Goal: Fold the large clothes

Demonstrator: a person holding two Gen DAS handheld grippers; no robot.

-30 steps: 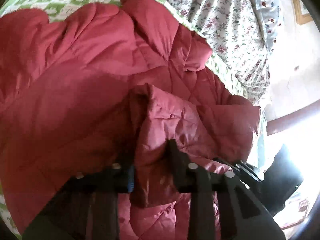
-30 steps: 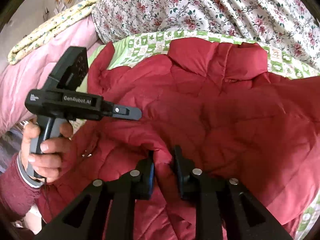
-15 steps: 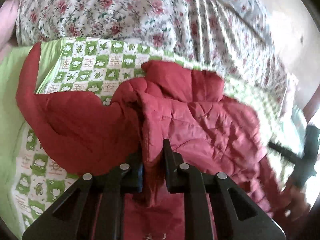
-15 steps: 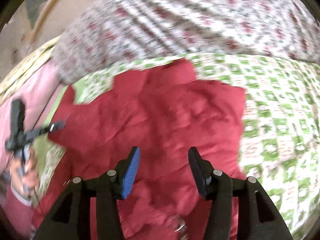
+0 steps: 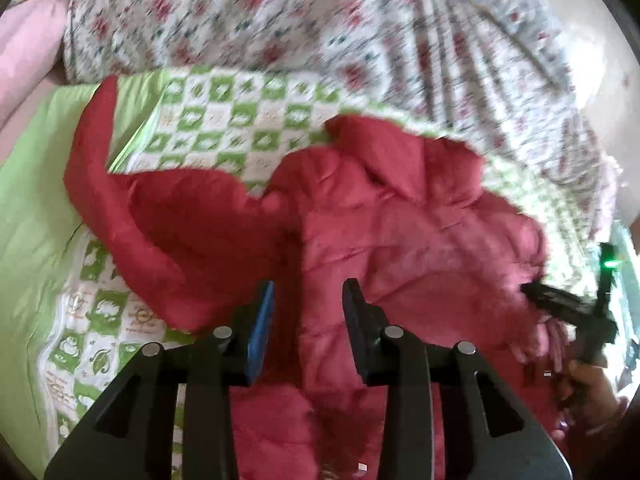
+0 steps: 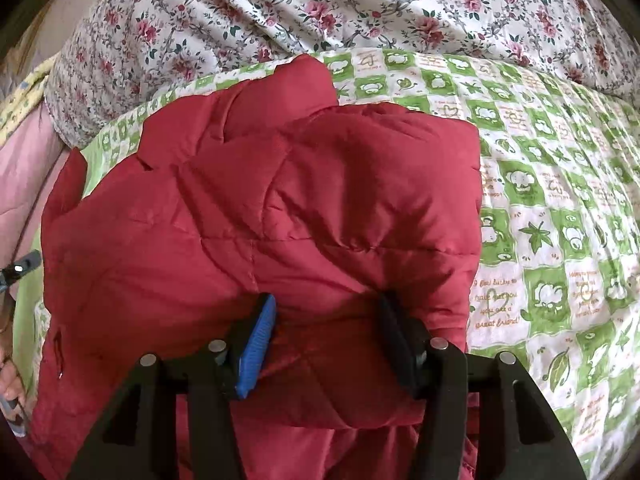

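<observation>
A red quilted jacket (image 5: 400, 240) lies on the bed, one sleeve (image 5: 120, 200) stretched out to the left and its collar (image 5: 384, 148) at the far side. My left gripper (image 5: 309, 284) hovers over the jacket's middle; its jaws are opening and no fabric is pinched between them. In the right wrist view the jacket (image 6: 260, 200) is a bulky folded mass with a straight right edge. My right gripper (image 6: 328, 300) stands open low over its near part, pads apart from the fabric. The right gripper (image 5: 560, 304) also shows at the left view's right edge.
A green and white checked quilt (image 6: 540, 200) covers the bed under the jacket. A floral duvet (image 6: 320, 8) is heaped along the far side, and pink bedding (image 5: 24, 52) lies at the left. A person's hand (image 5: 588, 384) holds the right gripper's handle.
Both grippers were shut on folds of the jacket a second ago and have let go. The right one opened first and swung over the folded jacket; the left opened just now.
</observation>
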